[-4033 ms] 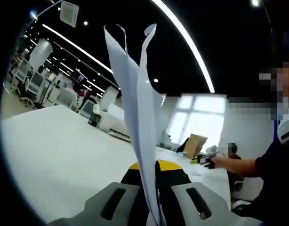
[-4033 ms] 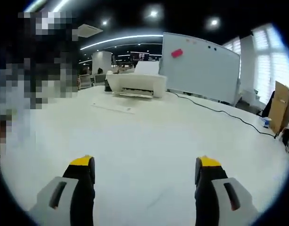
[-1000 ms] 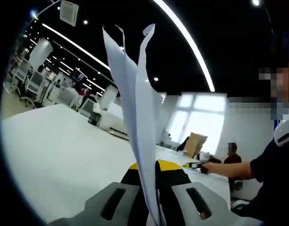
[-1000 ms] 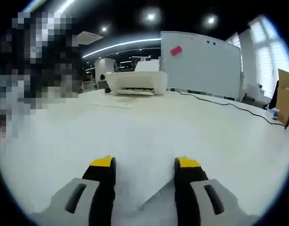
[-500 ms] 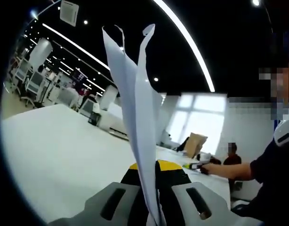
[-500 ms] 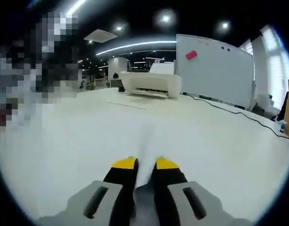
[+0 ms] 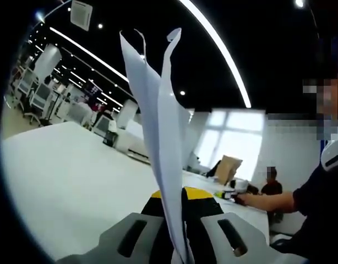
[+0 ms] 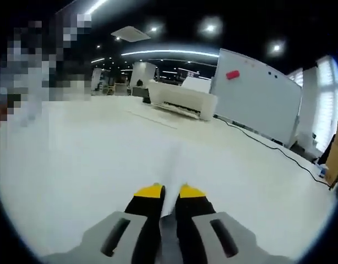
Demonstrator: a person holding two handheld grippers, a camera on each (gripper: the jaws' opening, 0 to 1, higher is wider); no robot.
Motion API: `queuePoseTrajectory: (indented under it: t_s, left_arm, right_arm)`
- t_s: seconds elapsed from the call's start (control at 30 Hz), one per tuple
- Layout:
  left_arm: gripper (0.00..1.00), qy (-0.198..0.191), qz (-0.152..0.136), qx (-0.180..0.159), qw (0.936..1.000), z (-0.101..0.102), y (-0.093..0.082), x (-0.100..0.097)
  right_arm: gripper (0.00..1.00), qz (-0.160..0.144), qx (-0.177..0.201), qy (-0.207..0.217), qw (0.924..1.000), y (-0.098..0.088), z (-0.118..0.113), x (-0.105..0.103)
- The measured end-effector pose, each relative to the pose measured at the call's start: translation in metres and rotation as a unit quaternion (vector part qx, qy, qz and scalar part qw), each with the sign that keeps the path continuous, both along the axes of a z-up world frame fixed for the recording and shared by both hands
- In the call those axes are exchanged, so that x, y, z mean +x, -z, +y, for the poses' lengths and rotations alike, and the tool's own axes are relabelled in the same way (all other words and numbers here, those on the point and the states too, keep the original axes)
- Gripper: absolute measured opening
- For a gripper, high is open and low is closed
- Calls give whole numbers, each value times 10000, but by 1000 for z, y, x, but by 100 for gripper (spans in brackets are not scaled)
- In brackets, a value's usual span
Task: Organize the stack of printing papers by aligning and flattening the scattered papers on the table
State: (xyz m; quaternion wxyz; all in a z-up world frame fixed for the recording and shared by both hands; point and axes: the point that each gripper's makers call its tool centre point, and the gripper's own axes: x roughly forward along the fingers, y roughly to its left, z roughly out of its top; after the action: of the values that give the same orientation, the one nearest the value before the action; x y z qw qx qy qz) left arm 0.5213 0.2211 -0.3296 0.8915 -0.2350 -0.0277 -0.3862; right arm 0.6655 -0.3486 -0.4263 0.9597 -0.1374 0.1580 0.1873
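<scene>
Papers (image 7: 161, 132) stand upright, pinched between the left gripper's (image 7: 177, 193) closed jaws above the white table (image 7: 64, 181). In the right gripper view, the right gripper (image 8: 170, 192) pinches a paper sheet (image 8: 172, 165) extending forward between its yellow fingertips (image 8: 150, 191).

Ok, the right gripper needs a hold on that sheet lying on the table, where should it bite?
At the near edge, coming in low along the table. The sheet lies flat, and the right gripper has already shut on that edge.
</scene>
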Motion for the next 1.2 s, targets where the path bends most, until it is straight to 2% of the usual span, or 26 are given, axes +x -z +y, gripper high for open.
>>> queuePoseTrajectory:
  t_s: [0.1,0.17,0.3,0.47,0.63,0.83,0.93,0.97,1.2]
  left_arm:
    - [6,0,-1,-18,10000,0,0,0]
    - [6,3,-3,-26,10000,0,-1,0]
    - [6,8,-12,-39,10000,0,-1,-1]
    - [6,20,-33,-69,10000,0,-2,-1]
    - [6,33,-50,-98,9999,-4,-5,-5]
    - [6,40,-53,-86,9999,-5,-6,-5]
    - [6,40,-54,-80,9999,-5,-6,-5]
    - [6,40,-60,-55,10000,-6,-6,-6]
    - [6,32,-72,-28,10000,-8,-7,-7]
  right_arm:
    - [0,-16,31,-20,10000,-5,1,-4]
    - [0,-73,261,-4,9996,-15,1,-7]
    - [0,-229,326,12,9992,-32,3,-13]
    - [0,-536,704,-46,9961,-69,12,-21]
    - [0,-711,1228,-142,9898,-94,21,-29]
    - [0,-824,1369,-206,9869,-110,31,-39]
    - [0,-830,1375,-212,9868,-111,32,-40]
    - [0,-858,1446,-237,9855,-118,35,-44]
    - [0,-937,1650,-237,9816,-135,41,-49]
